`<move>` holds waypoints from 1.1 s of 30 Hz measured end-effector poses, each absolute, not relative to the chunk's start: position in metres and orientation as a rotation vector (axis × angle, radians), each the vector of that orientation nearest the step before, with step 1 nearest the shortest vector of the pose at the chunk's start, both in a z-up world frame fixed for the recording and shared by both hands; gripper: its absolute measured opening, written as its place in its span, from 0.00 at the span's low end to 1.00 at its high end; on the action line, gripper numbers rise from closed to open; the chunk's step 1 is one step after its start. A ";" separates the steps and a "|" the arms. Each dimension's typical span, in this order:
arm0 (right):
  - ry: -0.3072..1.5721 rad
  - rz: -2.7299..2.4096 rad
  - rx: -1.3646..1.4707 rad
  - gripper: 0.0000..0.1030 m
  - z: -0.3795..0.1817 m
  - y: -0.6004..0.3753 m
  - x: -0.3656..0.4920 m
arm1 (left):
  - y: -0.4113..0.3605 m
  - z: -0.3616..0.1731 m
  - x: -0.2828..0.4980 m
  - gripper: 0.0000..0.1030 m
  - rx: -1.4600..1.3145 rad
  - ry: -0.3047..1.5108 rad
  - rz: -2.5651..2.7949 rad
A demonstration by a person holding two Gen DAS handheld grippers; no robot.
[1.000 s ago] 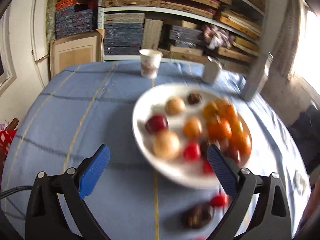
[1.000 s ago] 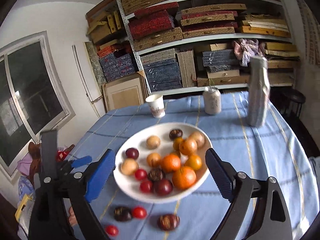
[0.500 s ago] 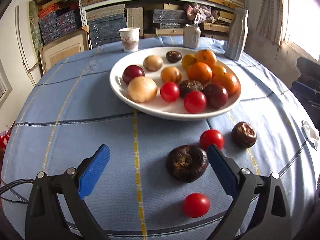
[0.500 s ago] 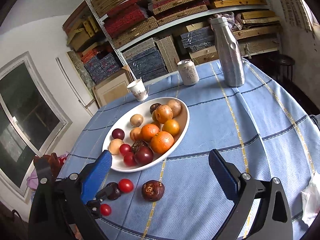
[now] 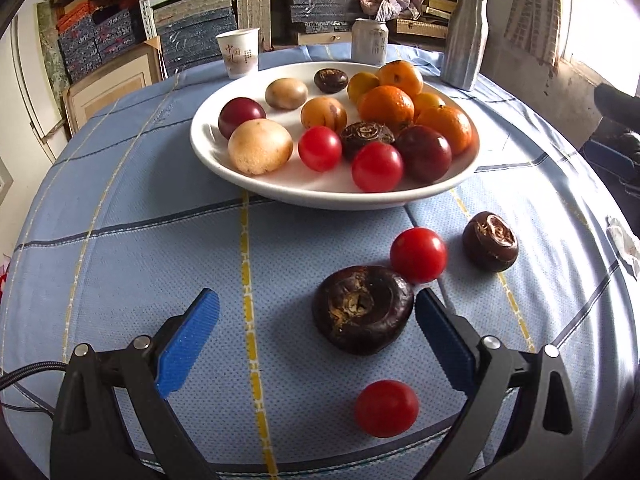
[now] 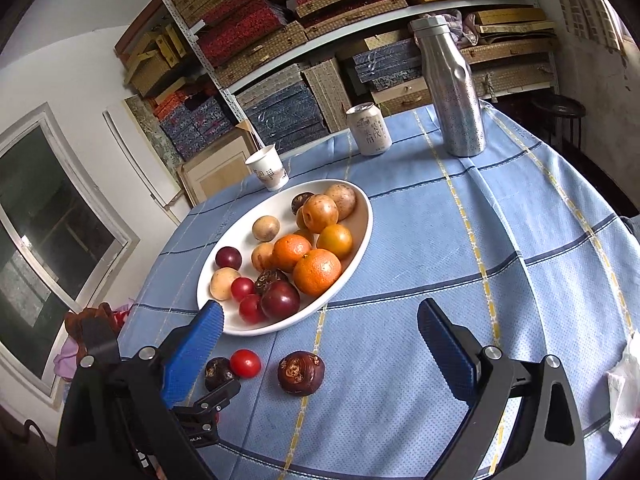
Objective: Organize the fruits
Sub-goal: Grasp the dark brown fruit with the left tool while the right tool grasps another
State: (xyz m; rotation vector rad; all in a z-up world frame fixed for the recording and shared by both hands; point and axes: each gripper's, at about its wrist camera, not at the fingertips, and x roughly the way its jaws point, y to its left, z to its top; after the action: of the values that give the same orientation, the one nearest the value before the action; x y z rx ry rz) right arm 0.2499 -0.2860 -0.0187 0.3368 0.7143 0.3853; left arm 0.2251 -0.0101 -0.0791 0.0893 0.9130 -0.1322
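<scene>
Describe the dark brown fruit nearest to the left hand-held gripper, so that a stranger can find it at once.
Start at the white plate of fruit on the blue tablecloth. In front of it four loose fruits lie on the cloth. The wanted one, the water chestnut, is the biggest and flattest: dark brown, with a rough sunken centre, just beside a red cherry tomato.

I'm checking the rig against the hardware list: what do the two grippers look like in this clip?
Both match. The left gripper and right gripper each have matte black angular arms with silver bolt heads and two flat, ribbed blue finger pads. A black cable runs off the left one's outer side. The right wrist view shows small white lettering on a black bracket. No sleeves or hands are visible.
</scene>
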 end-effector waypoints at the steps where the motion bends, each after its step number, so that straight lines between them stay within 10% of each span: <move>1: 0.716 0.385 0.336 0.95 -0.019 -0.286 0.251 | -0.009 -0.080 0.226 0.93 0.081 0.917 -0.132; 5: 0.723 0.384 0.333 0.95 -0.020 -0.285 0.251 | -0.004 -0.074 0.224 0.92 0.057 0.884 -0.132; 8: 0.728 0.384 0.334 0.95 -0.020 -0.285 0.253 | -0.009 -0.073 0.222 0.62 0.066 0.877 -0.162; 17: 0.734 0.382 0.330 0.95 -0.022 -0.286 0.254 | -0.015 -0.076 0.224 0.44 0.072 0.897 -0.199; 33: 0.741 0.448 -0.068 0.94 -0.044 -0.220 0.239 | 0.083 -0.055 0.203 0.44 -0.070 0.840 -0.005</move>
State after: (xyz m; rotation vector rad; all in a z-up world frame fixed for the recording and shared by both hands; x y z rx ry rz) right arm 0.2390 -0.2197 -0.0435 -0.0679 0.7413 0.4483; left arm 0.2030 0.0829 -0.0547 -0.0700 0.8399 -0.0055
